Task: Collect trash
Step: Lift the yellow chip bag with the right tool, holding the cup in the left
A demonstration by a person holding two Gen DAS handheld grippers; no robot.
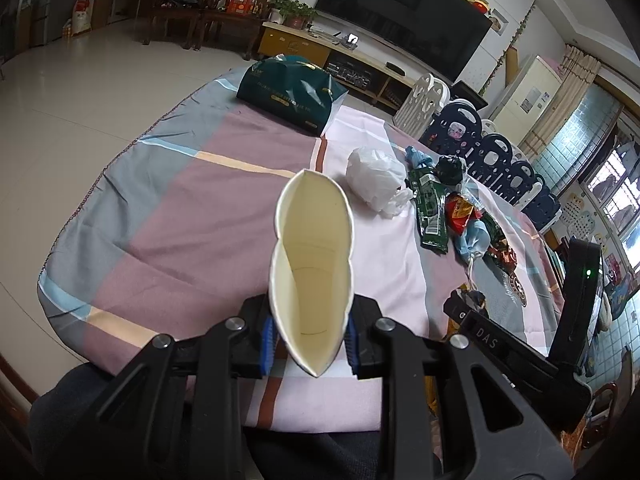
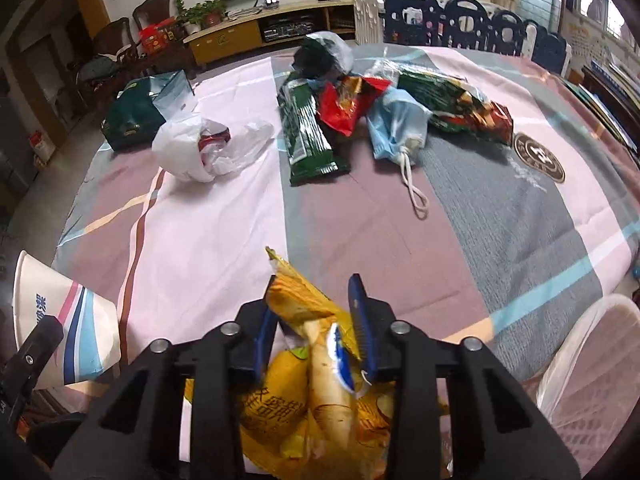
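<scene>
My left gripper (image 1: 310, 336) is shut on a white paper cup (image 1: 312, 248), squashed flat-sided between the blue pads, its open mouth facing the camera. The same cup (image 2: 60, 320) shows at the lower left of the right wrist view. My right gripper (image 2: 314, 320) is shut on a crumpled yellow snack wrapper (image 2: 288, 384) just above the near edge of the table. More trash lies farther back: a white plastic bag (image 2: 200, 148), a green wrapper (image 2: 308, 136), a red wrapper (image 2: 344, 108) and a blue face mask (image 2: 396, 124).
A striped cloth (image 2: 500, 220) covers the table. A dark green paper bag (image 2: 132, 116) lies at the far left corner. Plastic chairs (image 2: 460, 16) line the far side. A translucent white seat or basket (image 2: 592, 360) stands at the near right edge.
</scene>
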